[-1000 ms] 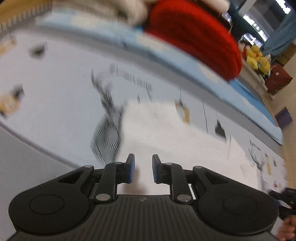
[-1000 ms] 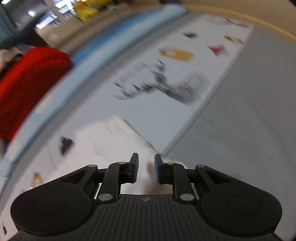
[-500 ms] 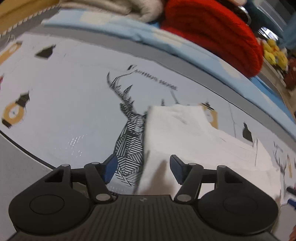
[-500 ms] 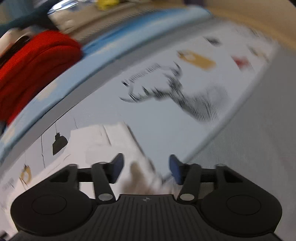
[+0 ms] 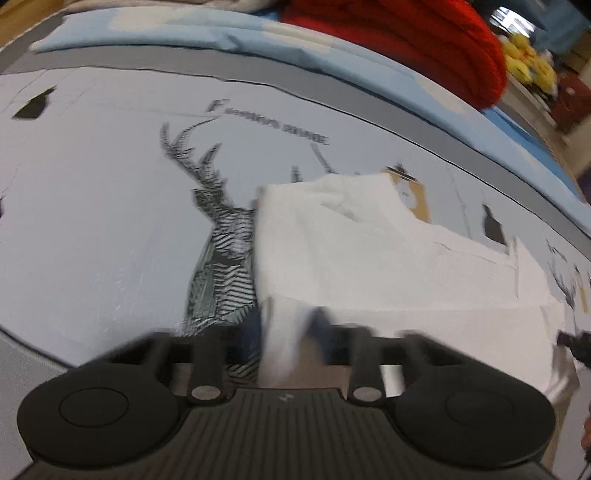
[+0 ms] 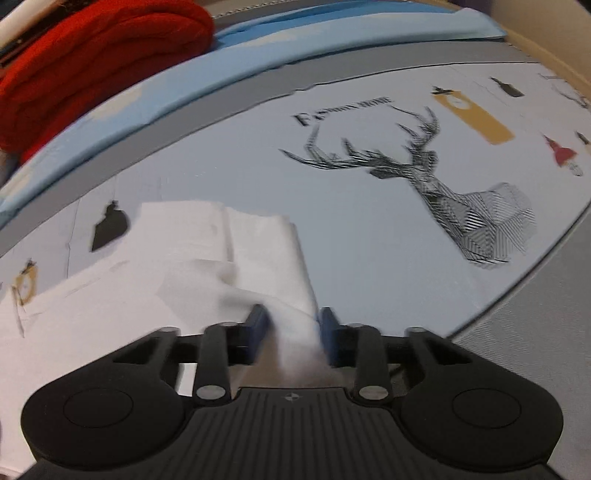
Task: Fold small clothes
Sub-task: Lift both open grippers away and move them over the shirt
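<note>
A white garment [image 5: 388,258] lies spread on the pale printed bedsheet [image 5: 92,221]. My left gripper [image 5: 286,332] is low over its near left corner, blurred. Its jaws are closing, with a fold of the white cloth pinched up between them. In the right wrist view the same garment [image 6: 207,266] runs off to the left. My right gripper [image 6: 293,332] is at the near right corner, its jaws closing too. A bunched ridge of cloth fills the gap between the blue pads [image 6: 258,325] and touches both.
A black striped deer print [image 5: 221,258] [image 6: 461,206] marks the sheet beside the garment. Behind it run a grey band and a light blue quilt [image 5: 221,33]. A red knitted pile [image 5: 406,37] [image 6: 92,55] rests on the quilt. Yellow plush toys [image 5: 528,59] stand far back.
Both grippers' jaws spread wide half a second ago and have since narrowed onto the garment's near corners. Both hands have sunk closer to the sheet.
</note>
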Motion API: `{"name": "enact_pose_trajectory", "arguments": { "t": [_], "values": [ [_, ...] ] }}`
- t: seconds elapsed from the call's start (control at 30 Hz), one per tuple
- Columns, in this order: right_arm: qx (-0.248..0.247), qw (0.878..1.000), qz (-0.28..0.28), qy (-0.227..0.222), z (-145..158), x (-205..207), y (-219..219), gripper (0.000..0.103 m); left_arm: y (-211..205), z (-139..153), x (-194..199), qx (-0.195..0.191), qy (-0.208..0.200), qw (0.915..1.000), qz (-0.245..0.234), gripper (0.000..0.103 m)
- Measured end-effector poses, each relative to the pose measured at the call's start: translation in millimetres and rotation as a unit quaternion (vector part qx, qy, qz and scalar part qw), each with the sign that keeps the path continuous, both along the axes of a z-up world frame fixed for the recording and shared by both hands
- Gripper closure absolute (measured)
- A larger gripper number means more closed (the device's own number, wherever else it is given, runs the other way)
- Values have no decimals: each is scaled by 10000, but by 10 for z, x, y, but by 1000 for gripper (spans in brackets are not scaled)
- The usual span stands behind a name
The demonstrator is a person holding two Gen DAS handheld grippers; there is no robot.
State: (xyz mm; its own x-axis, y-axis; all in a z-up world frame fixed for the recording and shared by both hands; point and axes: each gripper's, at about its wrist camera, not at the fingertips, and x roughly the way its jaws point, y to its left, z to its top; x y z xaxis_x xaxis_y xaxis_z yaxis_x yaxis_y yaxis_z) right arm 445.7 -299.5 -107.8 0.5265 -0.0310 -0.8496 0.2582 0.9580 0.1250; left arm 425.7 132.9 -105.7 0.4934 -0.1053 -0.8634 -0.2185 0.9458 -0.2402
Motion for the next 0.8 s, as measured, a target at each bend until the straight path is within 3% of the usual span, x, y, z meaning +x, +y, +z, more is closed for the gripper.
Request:
{"name": "enact_pose_trajectory", "arguments": {
  "t": [0.03,0.13,0.4,0.47,0.53,0.6,0.73,0.8],
  "values": [
    [-68,10000,66,-26,2,10,29,80,7,22,-1,-34,-35,10000,10,91],
    [-10,9999,76,-135,17,30,39,87,0,106,8,98,-220,9996,-117,94],
    [185,9949,62,-990,228,49,101,89,50,329,16,333,-864,9957,-73,92],
    [131,9922,153,-1234,290,50,165,87,75,343,21,477,-856,9952,50,77],
    [-23,9915,148,-1289,320,71,207,76,103,356,19,608,-806,9948,138,65],
    [-313,9924,32,-1192,330,80,224,66,102,413,-5,703,-874,9935,186,65],
    [-313,9932,-259,-1092,366,34,181,66,40,497,-53,292,-1049,9939,-152,65],
    [-162,9942,-192,-1042,381,16,208,65,-22,405,-19,151,-911,9945,-496,65]
  ]
}}
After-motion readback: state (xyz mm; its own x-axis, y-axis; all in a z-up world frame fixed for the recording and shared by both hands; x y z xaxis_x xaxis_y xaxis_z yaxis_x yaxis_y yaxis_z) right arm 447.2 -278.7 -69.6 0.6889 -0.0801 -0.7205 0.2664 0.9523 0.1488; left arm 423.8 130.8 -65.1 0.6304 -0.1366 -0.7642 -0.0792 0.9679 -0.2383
